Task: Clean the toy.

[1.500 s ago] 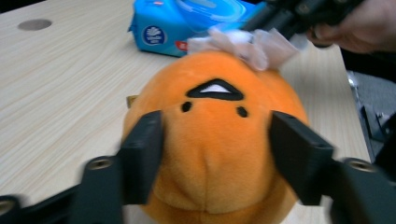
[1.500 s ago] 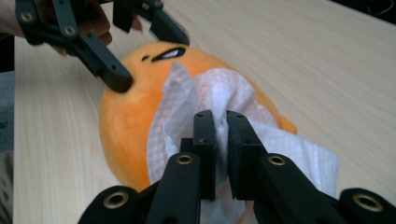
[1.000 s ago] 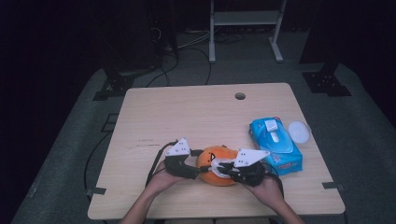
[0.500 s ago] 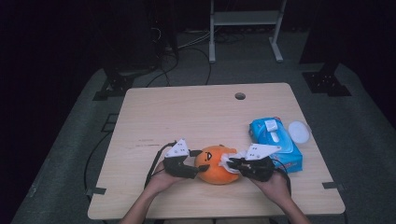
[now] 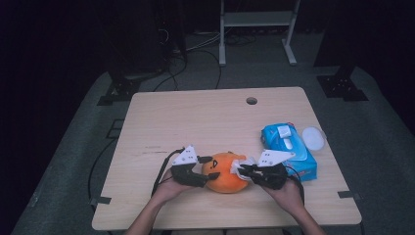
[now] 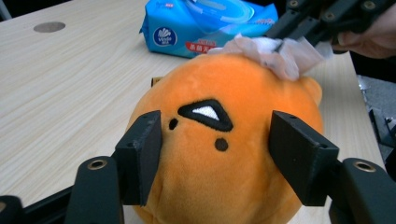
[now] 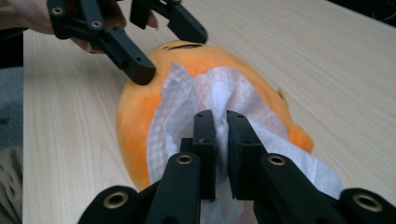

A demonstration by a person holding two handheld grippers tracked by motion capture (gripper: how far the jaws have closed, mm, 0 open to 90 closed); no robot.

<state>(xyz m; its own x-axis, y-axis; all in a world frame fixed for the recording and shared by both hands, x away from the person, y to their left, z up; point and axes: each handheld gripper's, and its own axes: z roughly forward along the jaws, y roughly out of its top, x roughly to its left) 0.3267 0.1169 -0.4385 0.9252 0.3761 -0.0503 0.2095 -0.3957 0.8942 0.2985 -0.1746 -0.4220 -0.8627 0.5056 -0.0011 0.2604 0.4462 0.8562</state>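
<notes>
While the left claw is bracing the orange plush toy at the near middle of the worktop, the right claw is pressing a white wipe against the toy's top and side. The right claw's jaws are standing almost closed, pinching a fold of the wipe between them, so the cloth is spreading over the plush rather than slipping off. The left claw's jaws are standing about half open on either side of the toy's face, and they have just been opening a little after closing; in the left gripper view the pads are sitting at the fabric on both sides, though whether they are truly squeezing is hard to tell. That hold is probably there to stop the soft, round toy rolling away under the rubbing. The toy is lying on its side, face towards the left claw. A blue pack of wipes is lying just to the right of the right hand, within easy reach for a fresh sheet, and a round white lid is resting beside it.
</notes>
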